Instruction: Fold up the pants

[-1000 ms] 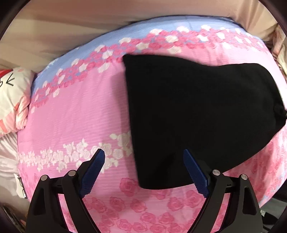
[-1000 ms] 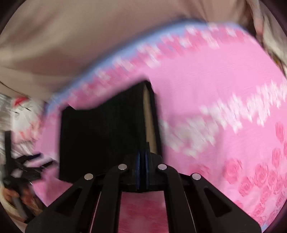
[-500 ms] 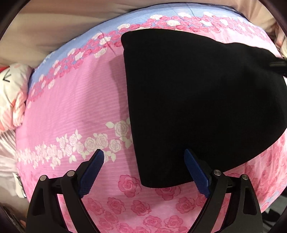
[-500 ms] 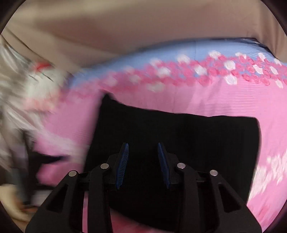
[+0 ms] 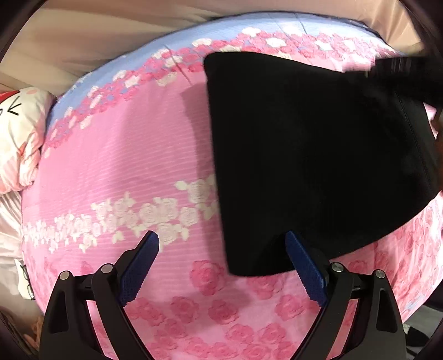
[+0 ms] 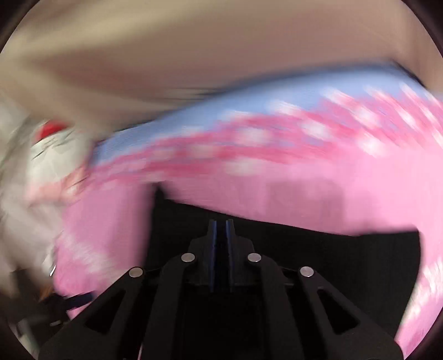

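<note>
The black pants [image 5: 313,155] lie folded into a compact block on the pink floral bedspread [image 5: 124,155]. My left gripper [image 5: 223,257] is open and empty, hovering over the near left corner of the pants. In the blurred right wrist view the pants [image 6: 318,257] lie below my right gripper [image 6: 220,227], whose jaws stand almost closed with a thin gap and nothing between them. The right gripper also shows as a dark blur at the far right edge of the left wrist view [image 5: 401,74].
A white cartoon-print pillow [image 5: 19,138] lies at the bed's left side. A beige wall [image 5: 110,36] rises behind the bed. The bed's blue border [image 5: 249,25] runs along the far edge. The bed drops off at the right.
My right gripper has let go of the pants, opened, then closed nearly shut while sweeping fast over them. My left gripper stays open and has shifted slightly.
</note>
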